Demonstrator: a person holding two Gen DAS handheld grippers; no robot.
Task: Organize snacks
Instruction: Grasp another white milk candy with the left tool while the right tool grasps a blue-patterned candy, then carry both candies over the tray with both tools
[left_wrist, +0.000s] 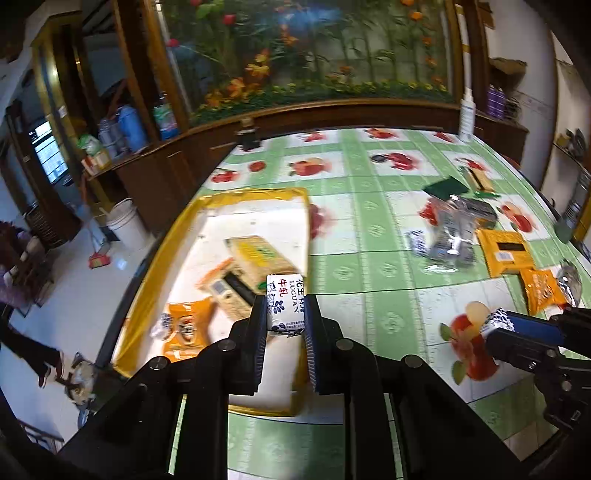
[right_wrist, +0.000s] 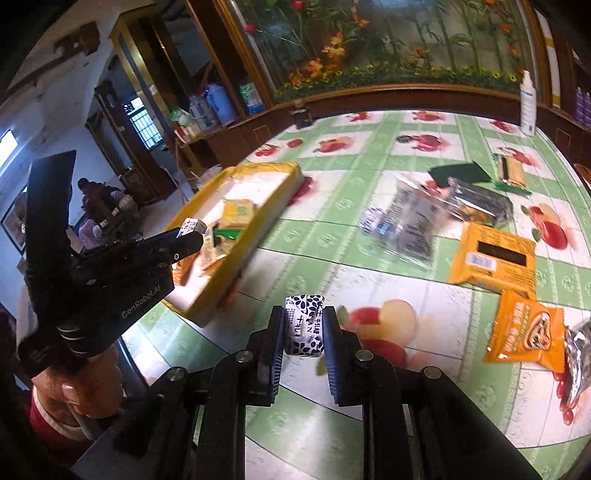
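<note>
My left gripper (left_wrist: 285, 308) is shut on a white nougat candy (left_wrist: 285, 302) with blue flower print, held above the right rim of the yellow tray (left_wrist: 255, 192). The tray holds a yellow cracker pack (left_wrist: 258, 256), an orange snack pack (left_wrist: 186, 325) and other packets. My right gripper (right_wrist: 303, 332) is shut on a second white-and-blue candy (right_wrist: 303, 328) above the table, right of the tray (right_wrist: 273, 195). The left gripper with its candy also shows in the right wrist view (right_wrist: 190, 230), over the tray. The right gripper also shows in the left wrist view (left_wrist: 498, 325).
Loose snacks lie on the green fruit-print tablecloth (right_wrist: 332, 236): silver and clear packets (right_wrist: 410, 221), a dark foil pack (right_wrist: 480, 203), orange packs (right_wrist: 495, 258) (right_wrist: 528, 332), a green packet (right_wrist: 458, 171), a wafer pack (right_wrist: 511, 171). A white bottle (right_wrist: 528, 103) stands at the far edge.
</note>
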